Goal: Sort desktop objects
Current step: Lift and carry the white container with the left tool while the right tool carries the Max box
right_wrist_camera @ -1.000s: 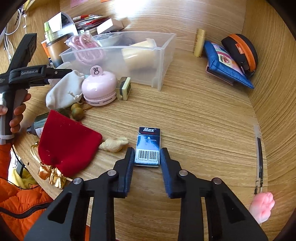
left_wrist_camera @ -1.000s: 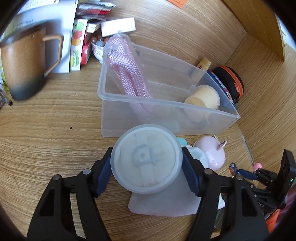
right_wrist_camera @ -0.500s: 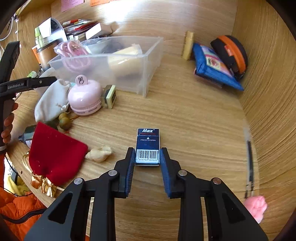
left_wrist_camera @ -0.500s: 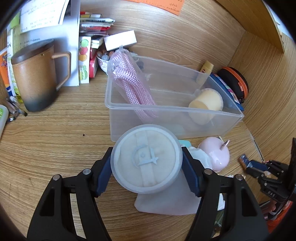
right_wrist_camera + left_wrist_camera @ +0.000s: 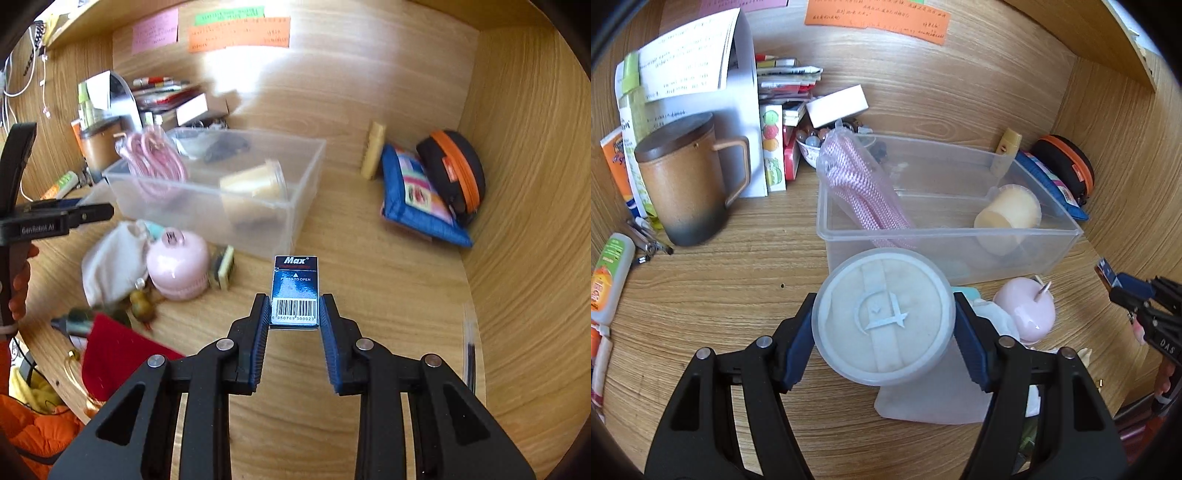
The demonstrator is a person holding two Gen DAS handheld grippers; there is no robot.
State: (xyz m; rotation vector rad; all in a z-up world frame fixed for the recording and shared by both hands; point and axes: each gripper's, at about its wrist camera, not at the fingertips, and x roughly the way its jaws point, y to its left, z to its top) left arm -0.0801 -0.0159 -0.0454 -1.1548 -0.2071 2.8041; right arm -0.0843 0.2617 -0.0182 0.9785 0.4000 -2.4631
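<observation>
Tongs on the left [image 5: 884, 323] squeeze a round, see-through plastic case with a white puff inside [image 5: 882, 315], its flat lid facing up, near the clear plastic bin [image 5: 960, 236]. Only this view shows the brown mug [image 5: 683, 184] far left on the wooden counter [image 5: 720, 295]. Right tongs [image 5: 293, 317] pinch a small dark blue box with a barcode [image 5: 294, 291]; its long side points away, toward the bin [image 5: 295, 206]. Only that view shows the blue pouch [image 5: 417, 199] far right.

Sticky notes [image 5: 238, 34] on back wall [image 5: 369, 74]
</observation>
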